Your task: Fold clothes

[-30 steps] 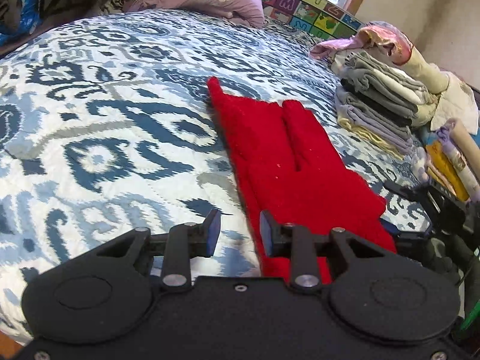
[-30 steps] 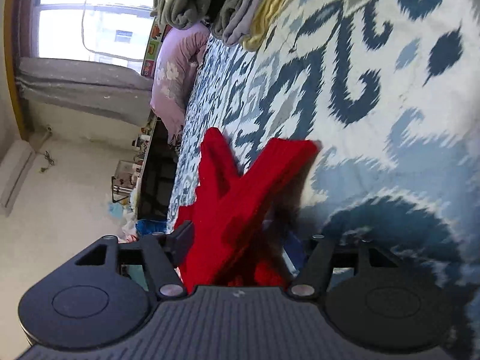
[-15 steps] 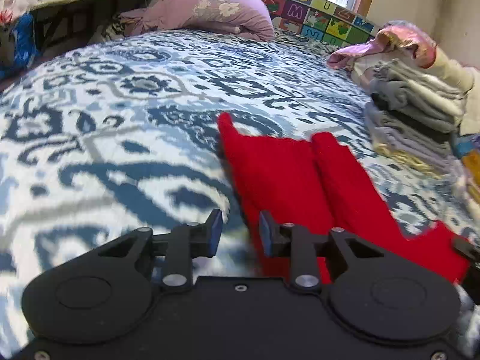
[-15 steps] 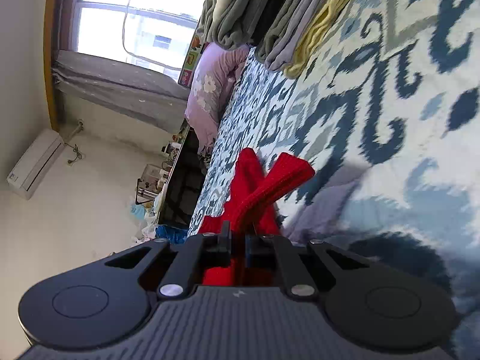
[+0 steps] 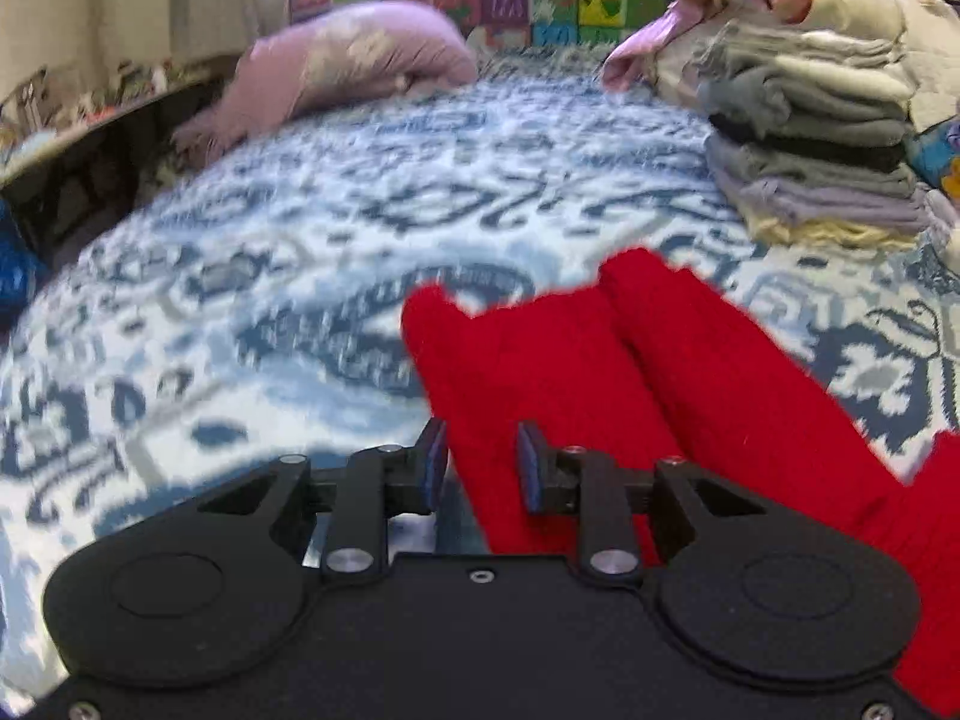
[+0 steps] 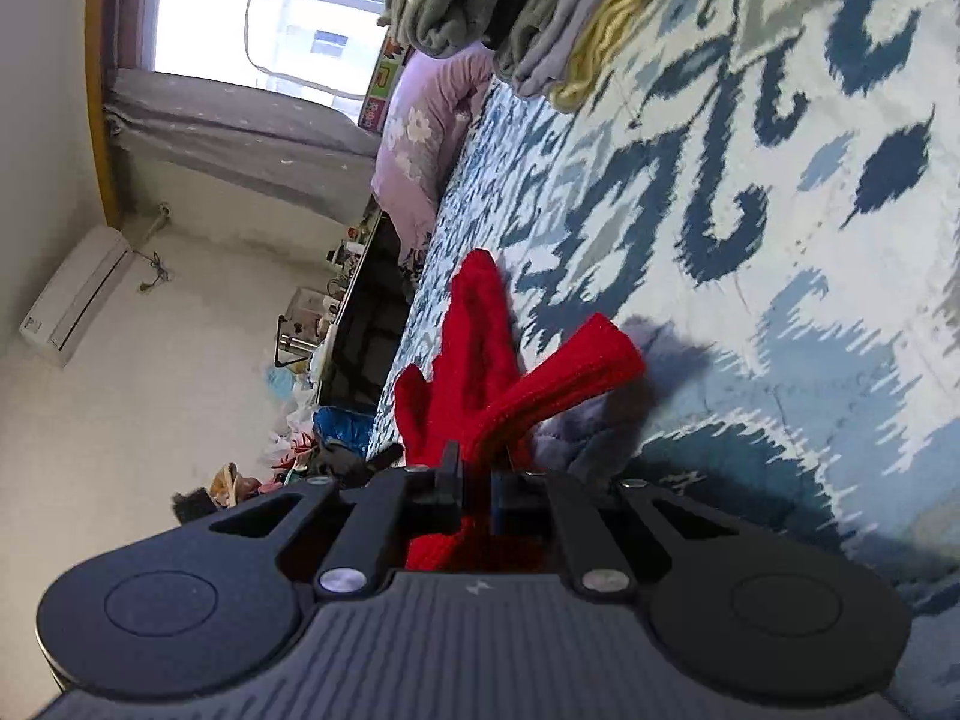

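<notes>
A red knitted garment (image 5: 630, 372) lies partly folded on the blue-and-white patterned bedspread (image 5: 300, 276), a folded strip running along its right side. My left gripper (image 5: 477, 465) is open, low over the garment's near left edge, the red cloth showing between its fingers. In the right wrist view my right gripper (image 6: 477, 480) is shut on the red garment (image 6: 480, 354), pinching an edge and holding it off the bedspread (image 6: 780, 210). One strip of the cloth sticks out to the right above its shadow.
A stack of folded clothes (image 5: 810, 144) stands at the right of the bed, seen as grey and yellow layers (image 6: 540, 18) in the right wrist view. A lilac pillow (image 5: 354, 72) lies at the head. A dark table with clutter (image 6: 354, 348) stands beside the bed.
My right gripper went from open to shut on the red garment and lifted its edge. My left gripper dropped lower and moved in over the garment's near left edge, staying open.
</notes>
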